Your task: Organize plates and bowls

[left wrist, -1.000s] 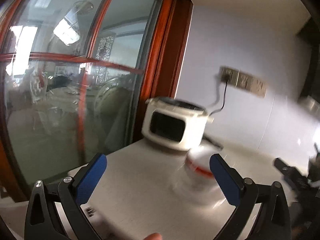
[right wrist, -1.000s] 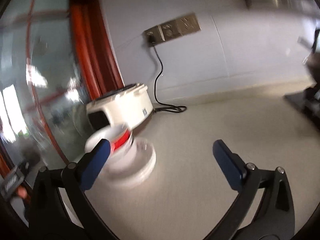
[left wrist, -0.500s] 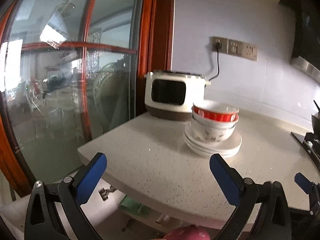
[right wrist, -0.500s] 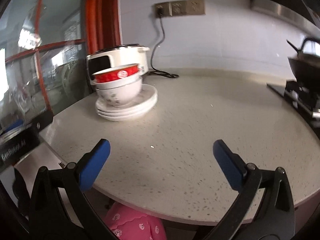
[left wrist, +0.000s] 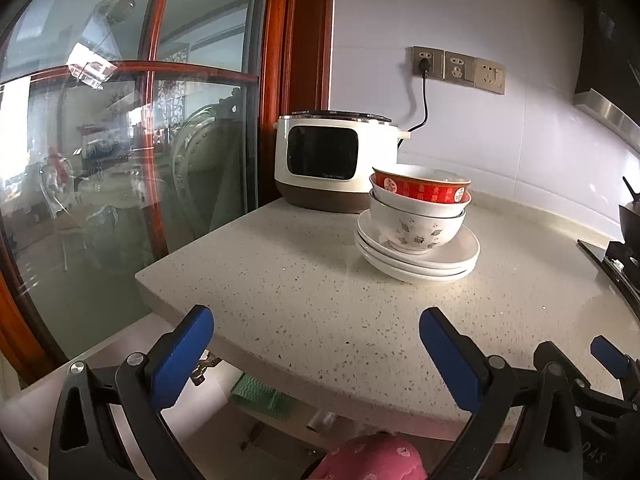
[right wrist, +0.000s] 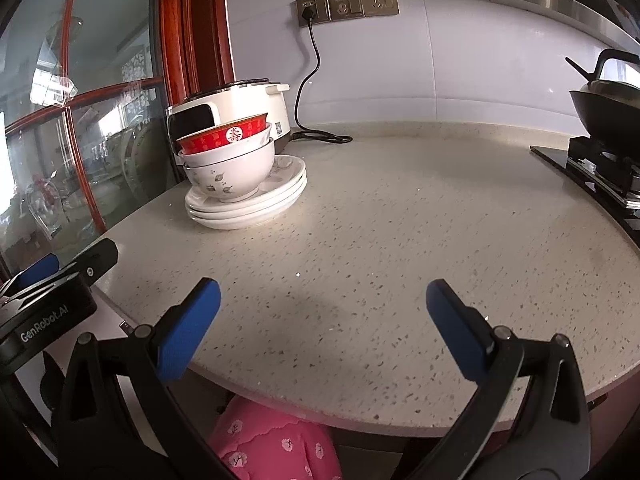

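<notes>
A stack of white plates (left wrist: 420,258) sits on the speckled counter (left wrist: 320,300), also in the right wrist view (right wrist: 248,204). On it stand nested bowls: a white leaf-patterned bowl (left wrist: 416,228) (right wrist: 232,172) below, a red bowl (left wrist: 420,188) (right wrist: 224,136) on top. My left gripper (left wrist: 316,344) is open and empty at the counter's front edge, well short of the stack. My right gripper (right wrist: 322,320) is open and empty over the front edge, to the right of the stack.
A white rice cooker (left wrist: 332,160) (right wrist: 236,108) stands behind the stack, plugged into wall sockets (right wrist: 346,4). A glass door with a red frame (left wrist: 160,160) is on the left. A black wok (right wrist: 604,108) sits on a stove (right wrist: 592,176) at the right.
Both grippers have pulled back from the stack toward the counter's front edge and steadied. The views have gone from blurred to sharp. Both stay open and empty.
</notes>
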The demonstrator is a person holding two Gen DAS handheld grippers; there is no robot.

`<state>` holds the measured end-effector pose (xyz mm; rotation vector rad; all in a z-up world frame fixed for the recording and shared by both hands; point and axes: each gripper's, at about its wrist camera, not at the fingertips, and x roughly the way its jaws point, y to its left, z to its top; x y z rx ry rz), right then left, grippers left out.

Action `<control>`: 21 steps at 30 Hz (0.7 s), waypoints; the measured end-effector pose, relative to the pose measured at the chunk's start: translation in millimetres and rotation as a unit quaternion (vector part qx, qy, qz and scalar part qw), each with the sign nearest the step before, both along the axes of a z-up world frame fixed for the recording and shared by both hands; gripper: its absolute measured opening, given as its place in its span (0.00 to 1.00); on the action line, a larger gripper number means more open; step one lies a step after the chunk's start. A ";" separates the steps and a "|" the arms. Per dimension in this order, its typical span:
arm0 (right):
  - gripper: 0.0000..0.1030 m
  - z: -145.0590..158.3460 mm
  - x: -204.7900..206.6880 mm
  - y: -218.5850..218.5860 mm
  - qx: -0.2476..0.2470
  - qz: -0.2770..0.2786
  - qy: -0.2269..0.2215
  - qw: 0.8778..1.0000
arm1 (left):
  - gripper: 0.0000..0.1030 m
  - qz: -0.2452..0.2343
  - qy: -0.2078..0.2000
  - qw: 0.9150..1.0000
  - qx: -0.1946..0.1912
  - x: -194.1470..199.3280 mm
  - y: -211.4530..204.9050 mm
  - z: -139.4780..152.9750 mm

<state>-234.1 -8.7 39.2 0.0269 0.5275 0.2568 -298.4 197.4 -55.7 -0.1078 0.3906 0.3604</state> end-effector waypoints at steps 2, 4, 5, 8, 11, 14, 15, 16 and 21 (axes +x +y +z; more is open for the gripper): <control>1.00 -0.5 1.0 -2.0 0.003 -0.002 0.003 1.000 | 1.00 -0.002 0.001 1.000 -0.001 -0.1 -0.1 0.1; 1.00 -1.6 1.5 -3.6 0.008 -0.004 0.007 1.000 | 1.00 -0.003 0.002 1.000 -0.001 0.2 -0.4 -0.2; 1.00 -2.1 1.5 -4.3 0.010 -0.006 0.009 1.000 | 1.00 -0.004 0.003 1.000 0.000 0.5 -0.9 -0.7; 1.00 -2.4 0.8 -4.7 0.013 -0.007 0.010 1.000 | 1.00 -0.005 0.005 1.000 0.001 0.9 -2.4 -1.8; 1.00 -2.6 1.2 -5.2 0.013 -0.006 0.011 1.000 | 1.00 -0.008 0.007 1.000 0.001 1.3 -2.2 -2.7; 1.00 -3.2 1.3 -5.5 0.015 -0.007 0.013 1.000 | 1.00 -0.009 0.008 1.000 0.001 1.1 -2.0 -3.1; 1.00 -3.5 1.4 -5.5 0.016 -0.007 0.014 1.000 | 1.00 -0.009 0.008 1.000 0.001 1.0 -2.3 -3.0; 1.00 -3.7 1.4 -5.6 0.016 -0.007 0.014 1.000 | 1.00 -0.009 0.008 1.000 0.001 0.9 -2.6 -3.0; 1.00 -4.4 1.9 -5.8 0.019 -0.009 0.018 1.000 | 1.00 -0.009 0.007 1.000 0.001 0.7 -3.2 -3.3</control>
